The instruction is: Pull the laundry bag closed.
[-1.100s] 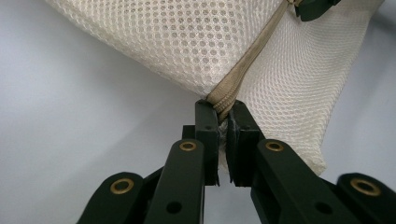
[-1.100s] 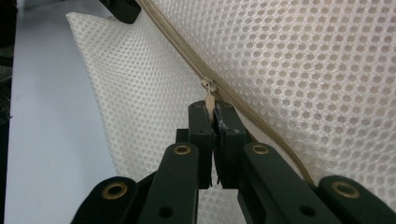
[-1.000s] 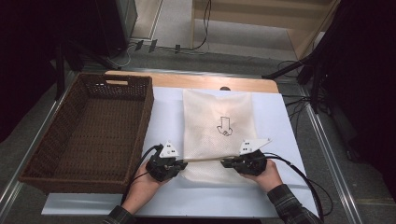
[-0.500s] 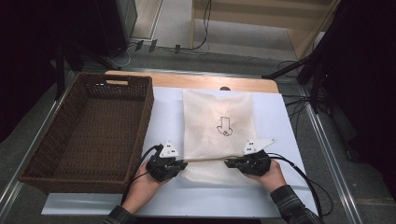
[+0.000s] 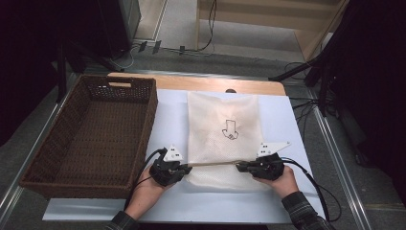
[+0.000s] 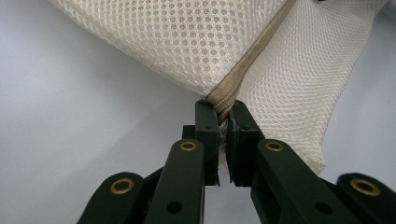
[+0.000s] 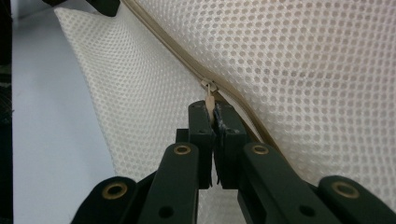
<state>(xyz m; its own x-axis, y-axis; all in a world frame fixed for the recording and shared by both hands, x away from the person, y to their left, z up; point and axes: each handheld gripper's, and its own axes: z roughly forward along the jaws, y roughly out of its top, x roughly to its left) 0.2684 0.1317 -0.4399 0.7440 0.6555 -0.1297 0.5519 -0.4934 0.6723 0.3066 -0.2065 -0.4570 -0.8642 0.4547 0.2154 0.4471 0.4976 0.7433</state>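
We have a white mesh bag (image 5: 224,139) lying flat on the pale table (image 5: 167,120), just right of the wicker basket (image 5: 91,134) and a little below table centre, its long axis running from six to twelve o'clock and the printed arrow (image 5: 230,130) on it pointing back toward six. The beige zipper (image 5: 213,164) crosses it near the six o'clock end, from nine to three. Our left gripper (image 5: 187,167) is clamped on the zipper's nine o'clock end, where the tape meets the bag's corner (image 6: 219,100); in the left gripper view the jaws pinch the fabric with hardly any gap. Our right gripper (image 5: 241,166) is clenched on the small zipper pull (image 7: 209,95) toward three o'clock. We judge the bag light, limp and a bit slippery: the netting will bunch and slide unless one end is anchored, so the stitched tape and the pull tab are the sensible places to hold, not the loose mesh. The tab is thin, so a skewed tug could slip it out.
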